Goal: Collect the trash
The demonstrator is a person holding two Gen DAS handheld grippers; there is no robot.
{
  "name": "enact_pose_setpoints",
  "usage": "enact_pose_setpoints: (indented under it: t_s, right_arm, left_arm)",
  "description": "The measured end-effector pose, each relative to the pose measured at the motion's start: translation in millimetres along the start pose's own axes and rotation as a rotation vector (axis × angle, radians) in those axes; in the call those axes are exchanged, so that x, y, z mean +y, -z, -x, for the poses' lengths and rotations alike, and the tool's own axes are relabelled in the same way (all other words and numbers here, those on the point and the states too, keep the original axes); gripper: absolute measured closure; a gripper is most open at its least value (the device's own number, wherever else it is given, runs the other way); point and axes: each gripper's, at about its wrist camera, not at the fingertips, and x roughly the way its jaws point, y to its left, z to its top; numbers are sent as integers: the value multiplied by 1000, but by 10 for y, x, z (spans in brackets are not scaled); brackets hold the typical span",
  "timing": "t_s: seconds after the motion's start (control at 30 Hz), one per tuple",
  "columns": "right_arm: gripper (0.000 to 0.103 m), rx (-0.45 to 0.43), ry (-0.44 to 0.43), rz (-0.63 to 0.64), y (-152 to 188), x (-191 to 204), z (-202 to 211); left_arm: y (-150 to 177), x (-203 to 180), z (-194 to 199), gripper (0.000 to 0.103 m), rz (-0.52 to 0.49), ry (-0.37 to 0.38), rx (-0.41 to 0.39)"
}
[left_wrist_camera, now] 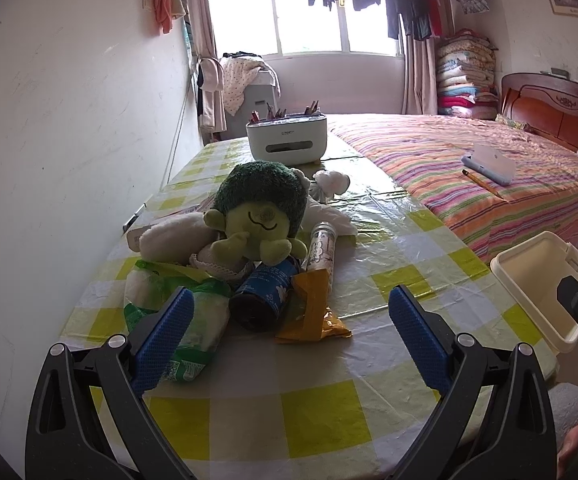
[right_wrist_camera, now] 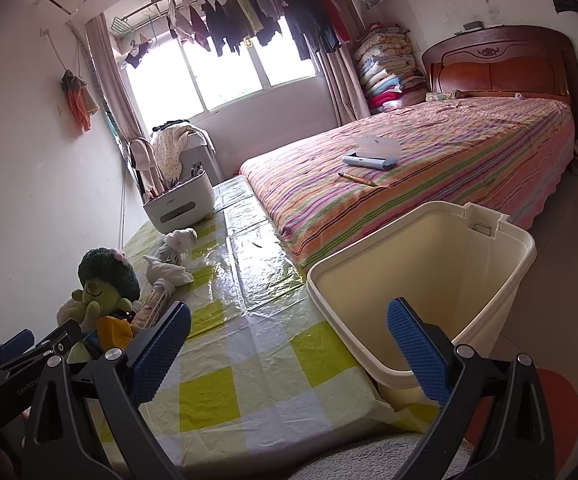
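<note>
Both tongs (left_wrist_camera: 289, 320) (right_wrist_camera: 289, 338) wide open, empty.

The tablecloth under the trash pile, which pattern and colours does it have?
The tablecloth has a check of yellow-green, white and grey squares; the left wrist view shows it best.

left wrist: low over counter (left_wrist_camera: 329, 360), faces window, trash pile close ahead of claw | right wrist: faces bin (right_wrist_camera: 429, 280) and bed | shared: counter, bed, bin
</note>
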Motion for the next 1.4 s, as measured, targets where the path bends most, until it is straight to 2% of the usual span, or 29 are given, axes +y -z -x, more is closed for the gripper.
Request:
enact_pose_setpoints:
  t_s: [1.4]
  right_arm:
    - [7, -5, 1, 4, 4, 6, 1]
  left_arm:
    - [29, 7, -2, 7, -17, -8, 12]
